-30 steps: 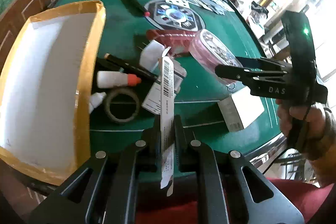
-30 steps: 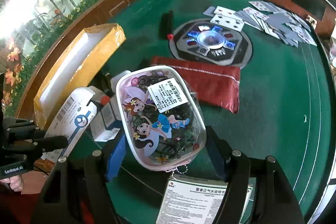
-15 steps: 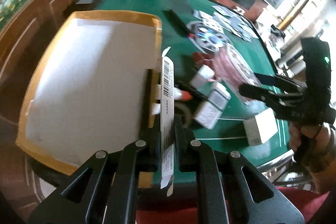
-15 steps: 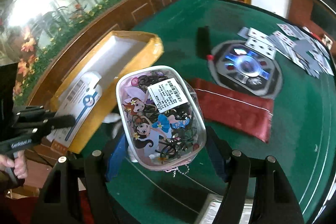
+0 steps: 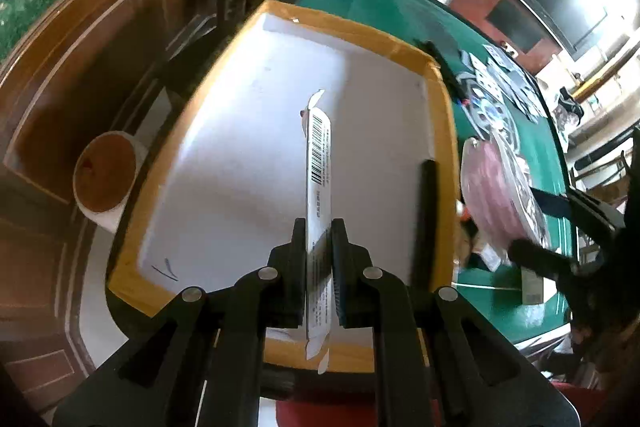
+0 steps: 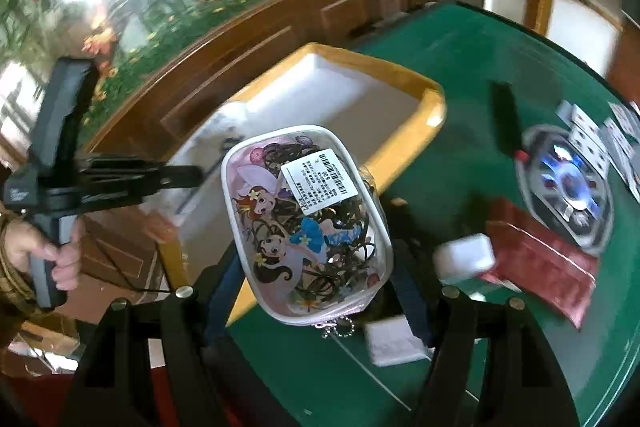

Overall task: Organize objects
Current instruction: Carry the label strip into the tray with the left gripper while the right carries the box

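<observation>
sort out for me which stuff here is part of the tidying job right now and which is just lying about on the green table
In play:
- thin white barcoded packet, pinched in the left gripper
- clear cartoon-printed pouch of hair ties, held in the right gripper
- yellow-rimmed white foam box, the likely destination

Lying about:
- playing cards
- dark red fabric pouch
- round dial centrepiece
- small white box

The box (image 5: pixel 248 131) sits at the table's (image 6: pixel 472 59) nine-o'clock edge; the left tongs (image 5: pixel 319 247) hold a carton (image 5: pixel 319 163) edge-up over the box; the right tongs (image 6: pixel 316 267) hold a pouch (image 6: pixel 308 223) over the box's three-o'clock rim; on the table at three o'clock of the box lie a disc (image 6: pixel 568 183), cards (image 6: pixel 612 139) at its one o'clock, a bag (image 6: pixel 540 255) at its six o'clock; a small pack (image 6: pixel 464 255) lies just beside the bag, at its nine o'clock; a bucket (image 5: pixel 106 183) stands on the floor at nine o'clock of the box.
</observation>
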Available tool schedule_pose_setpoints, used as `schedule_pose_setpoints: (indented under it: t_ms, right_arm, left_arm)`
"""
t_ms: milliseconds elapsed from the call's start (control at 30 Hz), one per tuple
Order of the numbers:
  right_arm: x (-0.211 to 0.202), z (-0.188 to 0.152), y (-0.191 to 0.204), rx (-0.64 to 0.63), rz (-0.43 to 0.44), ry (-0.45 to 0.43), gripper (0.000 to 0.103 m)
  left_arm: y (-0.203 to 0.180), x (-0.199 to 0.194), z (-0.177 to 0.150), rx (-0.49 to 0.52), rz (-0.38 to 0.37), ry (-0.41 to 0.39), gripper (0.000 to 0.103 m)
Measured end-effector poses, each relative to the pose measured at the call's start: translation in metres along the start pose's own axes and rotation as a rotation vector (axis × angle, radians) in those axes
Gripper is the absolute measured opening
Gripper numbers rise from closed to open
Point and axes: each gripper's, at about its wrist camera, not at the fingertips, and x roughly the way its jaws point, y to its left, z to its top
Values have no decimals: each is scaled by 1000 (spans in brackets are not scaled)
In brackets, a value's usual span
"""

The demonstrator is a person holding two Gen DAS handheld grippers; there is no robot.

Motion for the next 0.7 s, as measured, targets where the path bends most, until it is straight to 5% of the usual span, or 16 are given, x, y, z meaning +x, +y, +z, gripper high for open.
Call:
schedule_pose_setpoints:
  t_ms: [367, 700]
  right_arm:
    - [54, 13, 77, -200, 15, 66, 71]
    - [100, 7, 103, -261, -5, 160, 71]
  left_arm:
    - [41, 20, 11, 2, 20, 54, 10]
    - [65, 26, 13, 19, 16, 75, 10]
